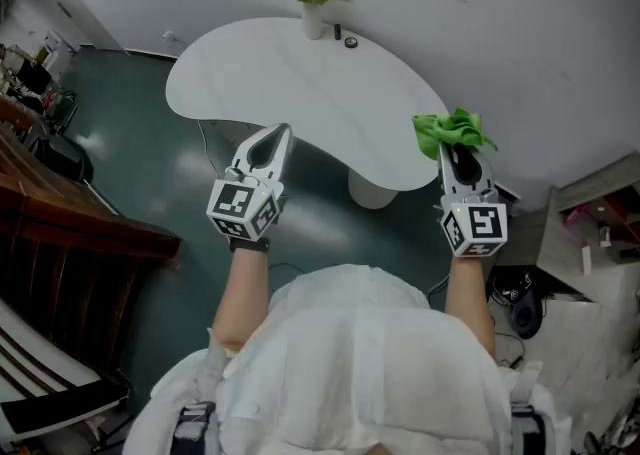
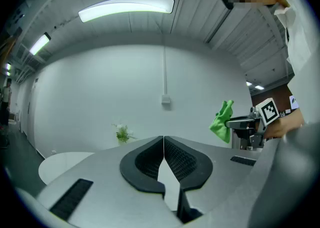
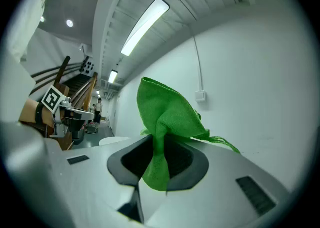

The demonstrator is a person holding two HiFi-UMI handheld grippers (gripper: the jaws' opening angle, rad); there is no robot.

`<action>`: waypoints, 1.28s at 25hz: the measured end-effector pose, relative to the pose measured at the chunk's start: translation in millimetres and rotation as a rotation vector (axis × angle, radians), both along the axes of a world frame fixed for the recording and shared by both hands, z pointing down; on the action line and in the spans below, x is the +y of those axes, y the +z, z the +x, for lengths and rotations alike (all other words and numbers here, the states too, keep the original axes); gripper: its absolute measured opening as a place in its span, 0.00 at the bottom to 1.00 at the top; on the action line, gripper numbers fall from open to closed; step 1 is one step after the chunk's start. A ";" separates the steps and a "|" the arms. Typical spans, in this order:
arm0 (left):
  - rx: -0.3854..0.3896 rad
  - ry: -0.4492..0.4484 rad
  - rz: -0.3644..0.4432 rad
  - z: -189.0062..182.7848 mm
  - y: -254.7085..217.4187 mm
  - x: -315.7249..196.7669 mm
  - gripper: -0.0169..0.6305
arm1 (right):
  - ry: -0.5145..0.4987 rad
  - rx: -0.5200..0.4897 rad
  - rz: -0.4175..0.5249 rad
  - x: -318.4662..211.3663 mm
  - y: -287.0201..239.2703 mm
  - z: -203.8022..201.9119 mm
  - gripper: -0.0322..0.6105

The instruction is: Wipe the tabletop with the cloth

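The green cloth (image 1: 452,129) was not lying on the worktop (image 1: 300,73). It was clamped in the right tongs (image 1: 457,150), which were pressed together on it. In the right gripper view the tongs (image 3: 159,148) pinched a fold of the cloth (image 3: 167,114); the larger part stood up above the jaws, and a short tail hung down below them. In the head view the cloth appeared at the near right end of the white, curved worktop, just over its edge.

The left tongs (image 1: 276,139) were closed and empty. In the left gripper view their tips (image 2: 163,141) met with nothing between them. In the head view they pointed at the near edge of the worktop, about at its middle, well apart from the right tongs. The left gripper view also showed the right tongs (image 2: 239,122) off to the side, with the cloth (image 2: 220,121) hanging from them in the air.

A white vase (image 1: 313,17) with small flowers stood at the far edge of the worktop. Two small dark things (image 1: 346,39) lay just beside it; I could not tell what they were.
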State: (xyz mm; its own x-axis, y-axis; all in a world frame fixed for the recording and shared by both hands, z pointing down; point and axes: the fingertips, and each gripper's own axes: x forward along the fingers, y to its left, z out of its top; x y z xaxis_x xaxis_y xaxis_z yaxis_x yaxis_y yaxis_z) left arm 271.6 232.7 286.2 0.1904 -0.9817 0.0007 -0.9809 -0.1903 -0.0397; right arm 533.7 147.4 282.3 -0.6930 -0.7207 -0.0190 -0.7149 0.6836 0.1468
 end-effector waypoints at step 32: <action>0.034 -0.071 0.015 10.0 4.6 -9.8 0.05 | -0.168 0.025 -0.038 -27.0 6.8 -21.9 0.15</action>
